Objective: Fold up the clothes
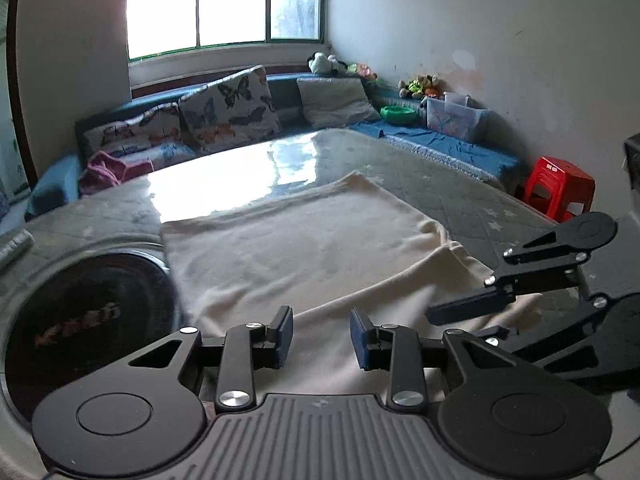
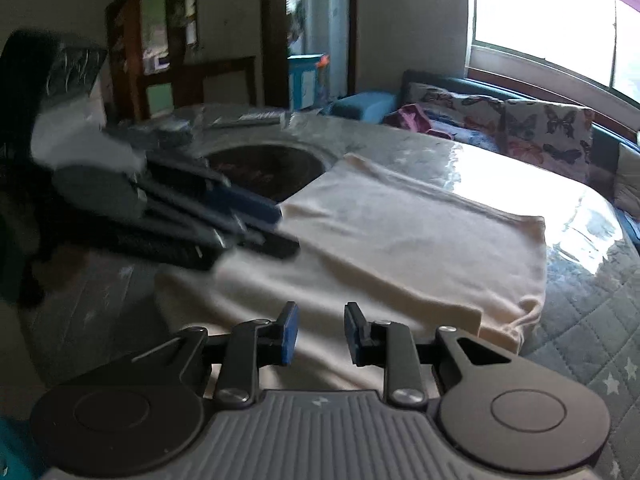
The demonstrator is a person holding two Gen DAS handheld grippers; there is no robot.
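A cream garment (image 1: 304, 248) lies flat and partly folded on the table, with a folded layer on top (image 2: 420, 236). My left gripper (image 1: 321, 336) is open and empty, just above the garment's near edge. My right gripper (image 2: 321, 332) is open and empty too, over the near part of the garment. In the left wrist view the right gripper (image 1: 480, 308) comes in from the right over the garment's near right corner. In the right wrist view the left gripper (image 2: 276, 228) shows blurred at the left, over the garment's left edge.
The table (image 1: 460, 196) has a quilted grey cover under shiny plastic. A round dark inset (image 1: 88, 312) sits at its left. A blue sofa with butterfly cushions (image 1: 228, 108) and a purple cloth (image 1: 108, 172) lies beyond. A red stool (image 1: 560, 188) stands at the right.
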